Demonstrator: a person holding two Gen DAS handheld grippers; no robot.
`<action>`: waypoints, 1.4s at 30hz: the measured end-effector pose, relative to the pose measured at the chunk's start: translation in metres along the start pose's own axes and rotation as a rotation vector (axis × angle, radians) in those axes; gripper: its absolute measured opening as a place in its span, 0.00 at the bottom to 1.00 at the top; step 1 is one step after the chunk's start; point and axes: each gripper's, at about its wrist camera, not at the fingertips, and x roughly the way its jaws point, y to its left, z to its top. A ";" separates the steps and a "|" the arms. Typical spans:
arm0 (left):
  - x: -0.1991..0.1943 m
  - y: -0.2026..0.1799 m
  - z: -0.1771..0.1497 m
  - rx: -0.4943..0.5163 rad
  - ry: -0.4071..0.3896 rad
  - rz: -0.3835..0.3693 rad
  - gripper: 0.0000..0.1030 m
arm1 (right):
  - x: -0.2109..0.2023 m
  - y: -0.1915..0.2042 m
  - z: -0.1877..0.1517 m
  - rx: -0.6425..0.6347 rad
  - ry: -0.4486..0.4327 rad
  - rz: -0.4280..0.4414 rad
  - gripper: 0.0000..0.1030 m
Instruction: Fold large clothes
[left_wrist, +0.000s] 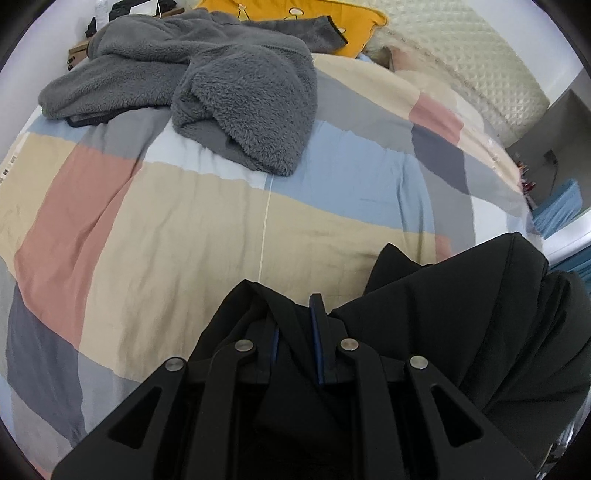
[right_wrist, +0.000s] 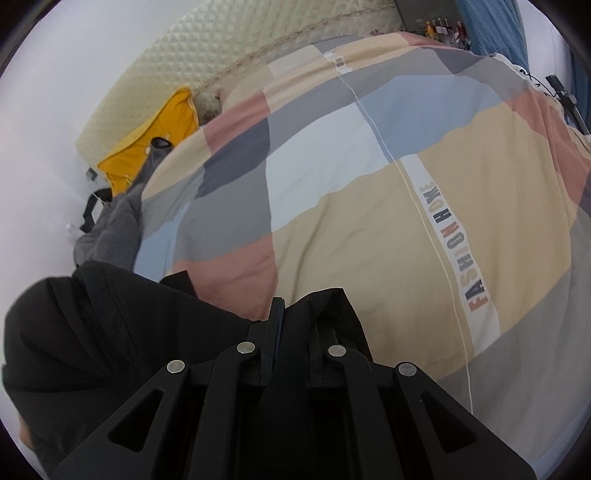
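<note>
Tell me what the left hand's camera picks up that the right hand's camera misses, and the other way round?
Only the left wrist view shows the grey fleece garment spread out in full on the far part of the bed. Only the right wrist view shows the FASHION HOME lettering on the quilt and the small bottles beyond the bed. Both show the patchwork quilt, the yellow pillow, and the black garment pinched in each gripper: left gripper, right gripper.

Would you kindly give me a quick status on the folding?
Left gripper and right gripper both shut on black garment. Garment held over patchwork duvet. Grey fleece piled further up bed.
</note>
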 end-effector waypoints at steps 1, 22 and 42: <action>-0.002 0.001 -0.003 -0.007 0.001 -0.014 0.16 | -0.005 0.000 -0.001 0.011 -0.006 0.018 0.07; -0.151 -0.002 -0.052 0.078 -0.265 -0.043 0.80 | -0.178 0.072 -0.030 -0.237 -0.350 0.038 0.81; -0.027 -0.170 -0.079 0.390 -0.252 0.108 0.80 | -0.042 0.124 -0.075 -0.431 -0.192 -0.105 1.00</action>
